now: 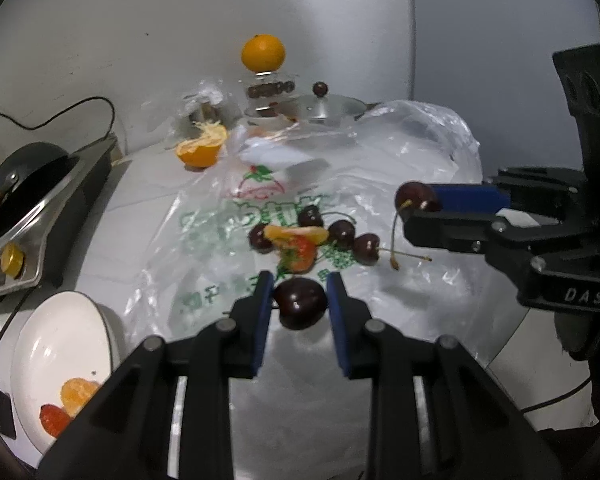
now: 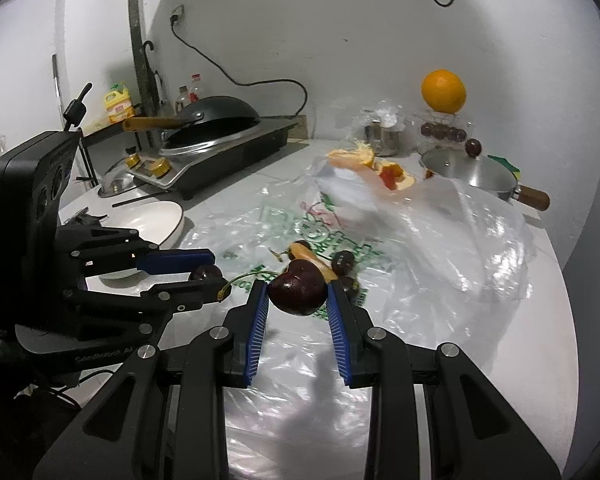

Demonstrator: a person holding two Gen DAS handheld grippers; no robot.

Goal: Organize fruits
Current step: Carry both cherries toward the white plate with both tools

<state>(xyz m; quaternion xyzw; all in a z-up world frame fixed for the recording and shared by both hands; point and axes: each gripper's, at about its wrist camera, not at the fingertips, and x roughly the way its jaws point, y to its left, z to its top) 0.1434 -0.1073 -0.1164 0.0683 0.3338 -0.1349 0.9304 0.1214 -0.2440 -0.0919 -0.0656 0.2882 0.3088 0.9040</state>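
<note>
My left gripper (image 1: 300, 288) is shut on a dark cherry (image 1: 302, 308), held above the plastic bag (image 1: 380, 168). At the right of the left wrist view, my right gripper (image 1: 418, 206) is shut on a second cherry (image 1: 416, 196) whose stem hangs down. In the right wrist view that cherry (image 2: 298, 290) sits between the blue pads (image 2: 260, 320). The left gripper (image 2: 216, 272) shows at the left there. Beyond both lie several cherries (image 1: 342, 234), a strawberry (image 1: 300, 258) and an orange segment (image 1: 296, 234). A white plate (image 1: 56, 340) at lower left holds an orange segment (image 1: 78, 394) and a strawberry piece (image 1: 54, 420).
A stove with a black wok (image 2: 220, 112) stands at the left, its cable running up the wall. At the back are a whole orange (image 1: 263, 53) on a clear container, a cut orange (image 1: 202, 148) and a lidded steel pot (image 2: 468, 172). The crinkled bag covers most of the counter.
</note>
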